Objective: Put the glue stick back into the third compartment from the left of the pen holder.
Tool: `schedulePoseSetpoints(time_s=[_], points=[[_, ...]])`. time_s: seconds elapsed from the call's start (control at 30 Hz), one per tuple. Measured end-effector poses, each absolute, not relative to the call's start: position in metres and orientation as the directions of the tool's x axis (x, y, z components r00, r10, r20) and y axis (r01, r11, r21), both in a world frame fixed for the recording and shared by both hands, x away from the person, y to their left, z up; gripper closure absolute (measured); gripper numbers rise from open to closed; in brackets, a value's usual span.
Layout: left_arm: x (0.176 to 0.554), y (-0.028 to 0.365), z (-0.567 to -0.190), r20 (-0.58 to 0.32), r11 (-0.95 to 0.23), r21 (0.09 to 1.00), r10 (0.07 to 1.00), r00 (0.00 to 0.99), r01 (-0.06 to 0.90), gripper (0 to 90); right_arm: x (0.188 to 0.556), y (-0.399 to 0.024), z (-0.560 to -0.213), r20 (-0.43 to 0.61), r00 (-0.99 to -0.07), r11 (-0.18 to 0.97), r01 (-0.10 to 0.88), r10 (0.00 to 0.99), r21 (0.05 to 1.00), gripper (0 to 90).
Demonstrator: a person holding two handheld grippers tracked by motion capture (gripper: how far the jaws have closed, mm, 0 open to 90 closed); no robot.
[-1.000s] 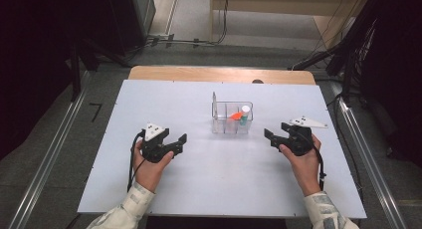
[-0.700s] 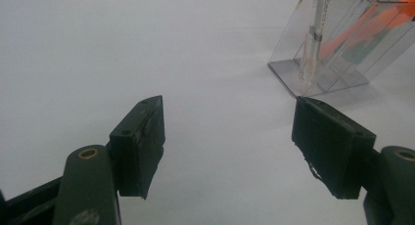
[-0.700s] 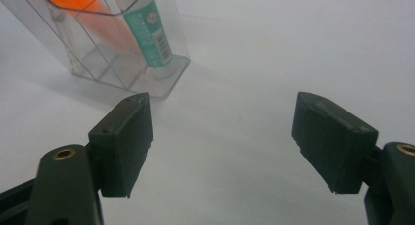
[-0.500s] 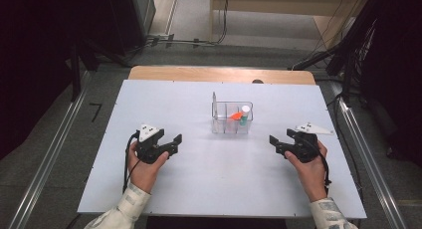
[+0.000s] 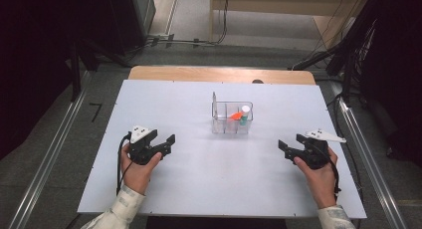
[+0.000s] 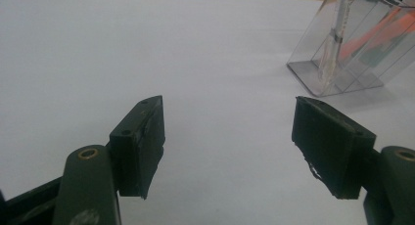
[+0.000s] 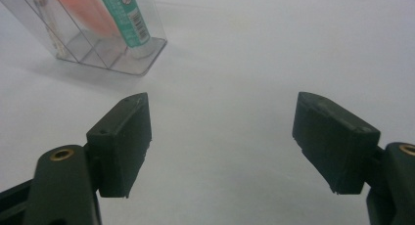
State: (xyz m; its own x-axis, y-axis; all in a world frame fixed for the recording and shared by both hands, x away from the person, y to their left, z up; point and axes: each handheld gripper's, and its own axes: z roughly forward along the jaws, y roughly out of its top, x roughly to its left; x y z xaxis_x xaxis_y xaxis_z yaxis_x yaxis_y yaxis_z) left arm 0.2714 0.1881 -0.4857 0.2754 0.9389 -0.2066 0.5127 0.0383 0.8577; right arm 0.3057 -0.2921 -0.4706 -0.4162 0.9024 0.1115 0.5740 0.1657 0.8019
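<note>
White bench [image 5: 199, 184] carries a clear organizer [image 5: 232, 117] near its far middle, holding a green tube and something orange, perhaps a marker. Left claw [image 5: 168, 142] and right claw [image 5: 284, 148] gape wide, empty, well apart from it. Approach squarely, slowly.

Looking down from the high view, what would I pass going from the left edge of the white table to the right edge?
Left gripper with its jaws apart → clear plastic organizer holding an orange item and a green tube with a white cap → right gripper, jaws also apart, all on the white table.
</note>
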Motion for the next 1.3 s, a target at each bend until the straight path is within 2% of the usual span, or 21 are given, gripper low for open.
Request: schedulePoseSetpoints(time_s=[0.53,1.3], points=[[0.258,0.201,-0.486,-0.208,0.046,0.859,0.942,0.264,0.511,28.9,0.293,-0.307,-0.475,0.094,-0.384,0.163,0.585,0.918,0.794,20.8],[0.240,0.235,-0.494,-0.195,0.060,0.845,0.960,0.202,0.532,27.7,0.278,-0.348,-0.480,0.089,-0.284,0.108,0.609,0.955,0.786,20.7]])
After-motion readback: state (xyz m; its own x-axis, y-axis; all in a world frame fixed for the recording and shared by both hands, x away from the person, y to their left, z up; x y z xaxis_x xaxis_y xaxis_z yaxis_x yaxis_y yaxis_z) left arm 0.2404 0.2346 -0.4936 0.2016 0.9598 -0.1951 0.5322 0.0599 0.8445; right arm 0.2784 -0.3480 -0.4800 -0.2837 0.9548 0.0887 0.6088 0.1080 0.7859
